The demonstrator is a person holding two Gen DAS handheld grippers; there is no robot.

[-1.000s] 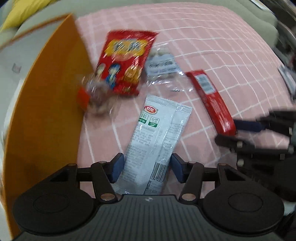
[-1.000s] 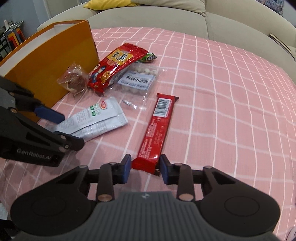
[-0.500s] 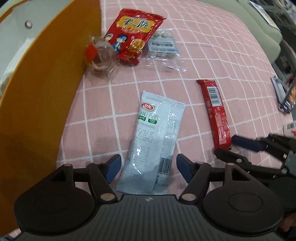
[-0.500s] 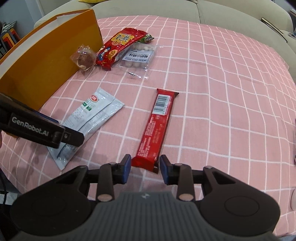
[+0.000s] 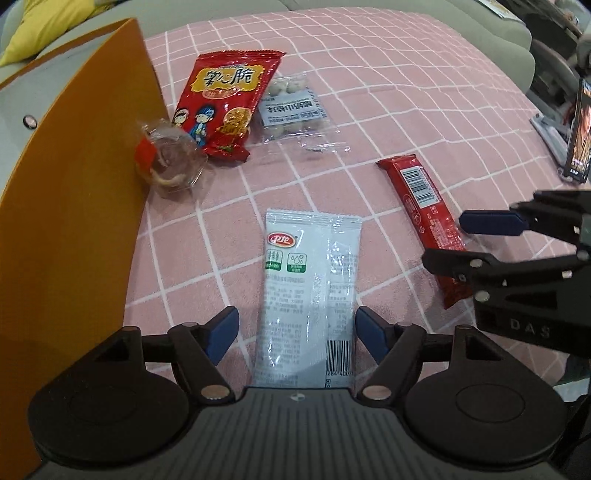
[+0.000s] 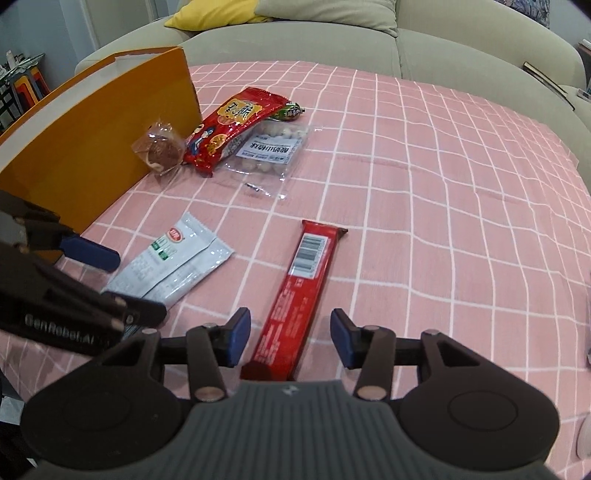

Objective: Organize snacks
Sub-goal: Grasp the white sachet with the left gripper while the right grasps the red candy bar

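The left gripper (image 5: pixel 297 334) stands wide open, its blue-padded fingers on either side of the near end of a white snack sachet (image 5: pixel 310 299) that lies flat on the pink checked cloth (image 5: pixel 424 122); neither pad touches the sachet. The right gripper (image 6: pixel 290 338) is likewise spread wide, straddling the near end of a long red wrapped bar (image 6: pixel 299 291) with clear gaps on both sides, so it holds nothing.

The two packets lie near each other, the sachet to the left of the bar. An orange box (image 5: pixel 70 229) stands upright along the left edge of the cloth.

Farther off, just beside the box wall, sits a small cake in clear wrap (image 6: pixel 159 150). Next to it lies a red snack bag with cartoon figures (image 5: pixel 225 110), overlapping a clear packet of pale round sweets (image 6: pixel 267 151). A small green-wrapped item (image 6: pixel 290 112) peeks out behind the red bag. Beyond the cloth are a beige sofa (image 6: pixel 461 44) and a yellow cushion (image 6: pixel 214 13).
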